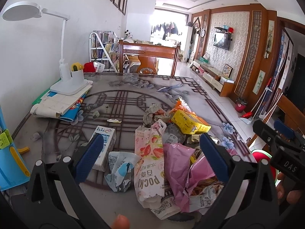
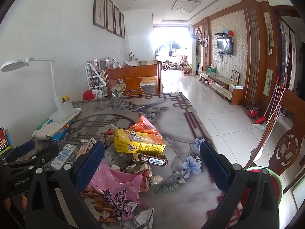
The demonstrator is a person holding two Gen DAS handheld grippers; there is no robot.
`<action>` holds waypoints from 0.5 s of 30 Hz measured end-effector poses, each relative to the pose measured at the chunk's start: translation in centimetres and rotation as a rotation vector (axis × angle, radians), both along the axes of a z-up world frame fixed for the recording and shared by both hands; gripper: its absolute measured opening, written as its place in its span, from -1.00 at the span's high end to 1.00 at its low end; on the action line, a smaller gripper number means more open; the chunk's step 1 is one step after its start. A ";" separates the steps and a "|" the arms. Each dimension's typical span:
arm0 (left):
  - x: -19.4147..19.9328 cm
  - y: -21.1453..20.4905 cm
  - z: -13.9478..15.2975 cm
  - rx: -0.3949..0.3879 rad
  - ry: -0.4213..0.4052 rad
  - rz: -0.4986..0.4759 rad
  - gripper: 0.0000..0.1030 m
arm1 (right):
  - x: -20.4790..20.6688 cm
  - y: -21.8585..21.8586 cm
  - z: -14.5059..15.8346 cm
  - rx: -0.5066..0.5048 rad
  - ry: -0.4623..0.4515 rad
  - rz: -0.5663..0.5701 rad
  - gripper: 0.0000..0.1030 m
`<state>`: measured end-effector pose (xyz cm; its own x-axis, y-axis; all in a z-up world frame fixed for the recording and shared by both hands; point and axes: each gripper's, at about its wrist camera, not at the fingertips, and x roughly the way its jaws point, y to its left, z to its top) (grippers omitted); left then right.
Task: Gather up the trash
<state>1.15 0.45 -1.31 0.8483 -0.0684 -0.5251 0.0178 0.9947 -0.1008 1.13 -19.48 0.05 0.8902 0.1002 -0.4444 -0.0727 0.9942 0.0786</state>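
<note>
Trash lies piled on the patterned table (image 1: 122,99): a pink Pocky box (image 1: 148,164), a pink wrapper (image 1: 181,164), a yellow box (image 1: 188,122), a white milk carton (image 1: 104,143) and a blue-white wrapper (image 1: 120,169). My left gripper (image 1: 152,152) is open and empty, its jaws spread above the Pocky box and the wrappers. My right gripper (image 2: 152,164) is open and empty above the pink wrapper (image 2: 116,190), the yellow box (image 2: 137,143), an orange bag (image 2: 144,127) and a dark small box (image 2: 152,159).
A white desk lamp (image 1: 66,80) stands on papers at the table's far left. A wooden chair (image 1: 148,57) stands beyond the table. A red and green bin (image 2: 266,183) sits below the table's right edge. A blue holder (image 1: 9,152) stands at the left.
</note>
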 end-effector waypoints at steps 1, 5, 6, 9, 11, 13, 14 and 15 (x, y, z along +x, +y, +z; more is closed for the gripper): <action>0.1 0.0 -0.1 0.000 0.001 0.000 -0.92 | -0.1 0.0 0.0 -0.001 0.001 0.001 -0.86; 0.2 0.2 -0.3 0.000 0.006 -0.001 -0.92 | 0.0 -0.6 -1.0 -0.008 0.009 0.002 -0.86; 0.2 0.3 -0.3 -0.001 0.008 0.000 -0.92 | -0.1 -0.7 -1.1 -0.008 0.011 0.002 -0.86; 0.2 0.4 -0.3 -0.002 0.009 0.001 -0.92 | 0.1 -0.7 -1.1 -0.011 0.016 0.003 -0.86; 0.2 0.4 -0.3 -0.002 0.011 0.002 -0.92 | 0.2 -0.5 -1.2 -0.012 0.017 0.004 -0.86; 0.2 0.4 -0.3 -0.001 0.015 0.004 -0.92 | 0.2 -0.6 -1.3 -0.010 0.019 0.005 -0.86; 0.2 0.3 -0.3 -0.002 0.018 0.005 -0.92 | 0.1 -0.6 -1.3 -0.015 0.021 0.005 -0.86; 0.2 0.3 -0.3 -0.003 0.020 0.006 -0.92 | 0.1 -0.5 -1.2 -0.014 0.022 0.007 -0.86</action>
